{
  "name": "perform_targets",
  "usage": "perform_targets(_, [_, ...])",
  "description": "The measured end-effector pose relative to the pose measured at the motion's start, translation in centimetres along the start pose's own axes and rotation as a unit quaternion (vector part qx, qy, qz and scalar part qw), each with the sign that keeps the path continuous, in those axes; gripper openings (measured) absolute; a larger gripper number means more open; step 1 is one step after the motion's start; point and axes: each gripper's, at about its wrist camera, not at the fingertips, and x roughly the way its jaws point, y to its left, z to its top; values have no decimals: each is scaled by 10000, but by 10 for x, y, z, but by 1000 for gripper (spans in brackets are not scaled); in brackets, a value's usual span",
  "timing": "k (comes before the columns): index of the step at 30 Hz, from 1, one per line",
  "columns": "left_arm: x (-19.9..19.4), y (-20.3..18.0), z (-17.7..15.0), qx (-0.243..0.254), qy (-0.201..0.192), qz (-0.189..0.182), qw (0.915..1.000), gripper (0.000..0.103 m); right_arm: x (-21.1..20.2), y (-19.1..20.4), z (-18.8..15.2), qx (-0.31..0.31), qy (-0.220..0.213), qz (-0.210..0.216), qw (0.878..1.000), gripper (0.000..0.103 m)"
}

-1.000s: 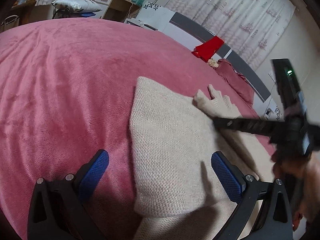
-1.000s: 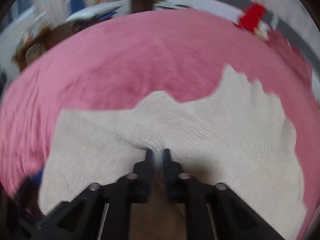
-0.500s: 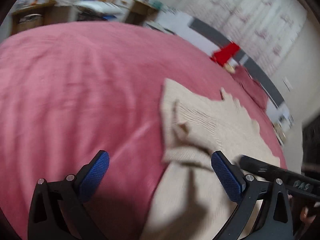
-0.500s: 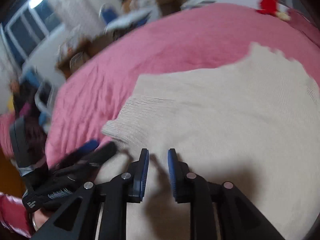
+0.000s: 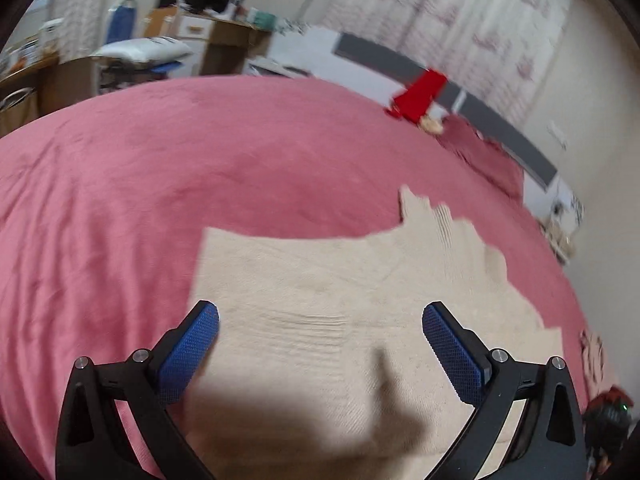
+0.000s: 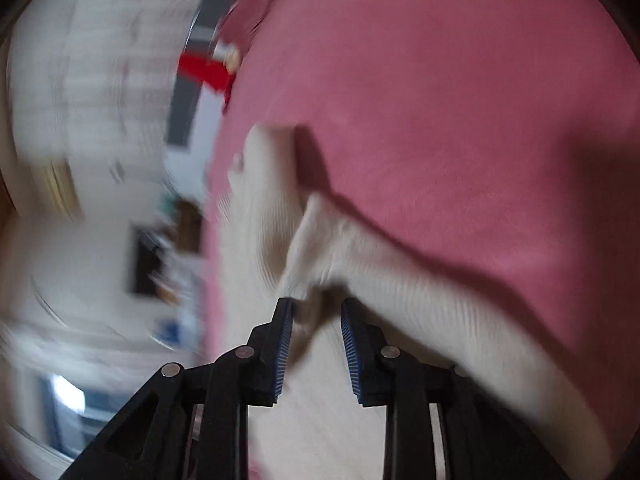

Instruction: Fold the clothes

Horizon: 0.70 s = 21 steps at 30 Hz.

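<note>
Blurring right view, cream sweater (image 6: 400,288) cut off below.

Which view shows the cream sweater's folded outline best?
The left wrist view: the cream sweater lies flat on the pink blanket, its far and left edges visible, only slightly blurred. The right wrist view shows only a blurred, rumpled part close up.

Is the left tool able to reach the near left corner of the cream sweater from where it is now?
Probably yes. The left tool hangs wide open over the cream sweater, which lies flat on the pink blanket. Nothing lies between its left finger and that corner.
</note>
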Motion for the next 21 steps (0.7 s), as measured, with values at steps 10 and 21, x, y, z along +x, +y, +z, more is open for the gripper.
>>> perform_targets(10, [36, 13, -20, 449, 295, 351, 9979, 103, -33, -43, 19, 811, -1502, 862, 9816, 18])
perform_targets(21, [2, 36, -21, -114, -13, 409, 9991, 103, -74, 29, 22, -923, -1117, -1003, 9843, 28])
